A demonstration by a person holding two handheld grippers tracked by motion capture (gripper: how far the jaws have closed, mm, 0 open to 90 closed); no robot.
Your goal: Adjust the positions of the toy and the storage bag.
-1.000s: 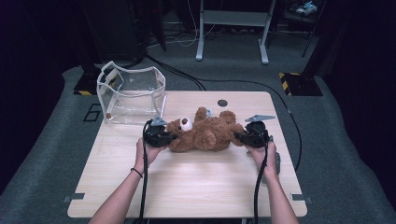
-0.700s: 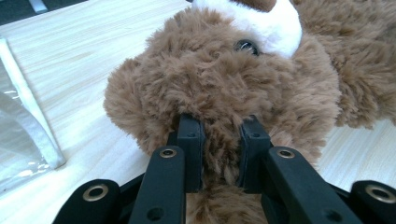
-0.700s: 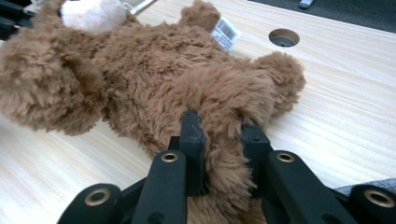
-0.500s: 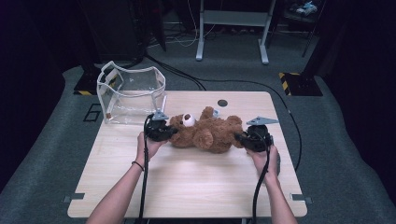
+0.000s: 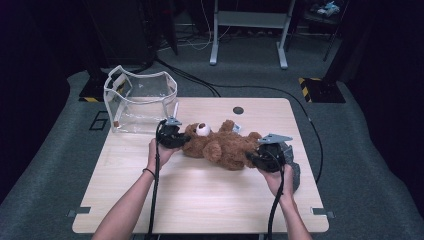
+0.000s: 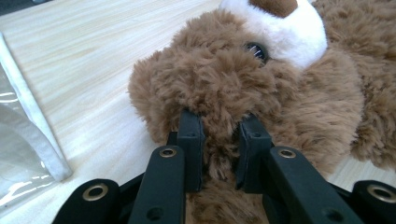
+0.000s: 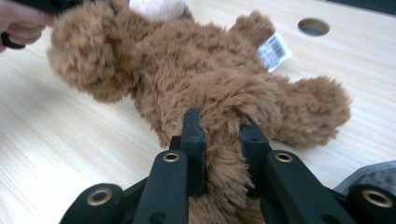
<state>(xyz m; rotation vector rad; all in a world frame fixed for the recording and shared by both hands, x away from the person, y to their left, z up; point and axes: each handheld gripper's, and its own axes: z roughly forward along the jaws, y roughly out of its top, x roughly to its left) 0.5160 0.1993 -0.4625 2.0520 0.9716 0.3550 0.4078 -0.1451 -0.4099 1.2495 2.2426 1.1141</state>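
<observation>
Two grippers clamp the teddy bear between them: left gripper at its head, right gripper on a leg.

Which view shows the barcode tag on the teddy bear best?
The right gripper view: the barcode tag lies close, stripes legible, beside the teddy bear. In the high view it is a tiny pale speck.

A pale wood-grain rectangular table with rounded corners is seen standing on grey carpet. A small dark round hole is set near its far edge. A clear plastic bag with white trim is placed on the far left corner (partly overhanging). A brown plush teddy bear is laid across the middle. A grey object, unclear in kind, is seen at the right edge.
</observation>
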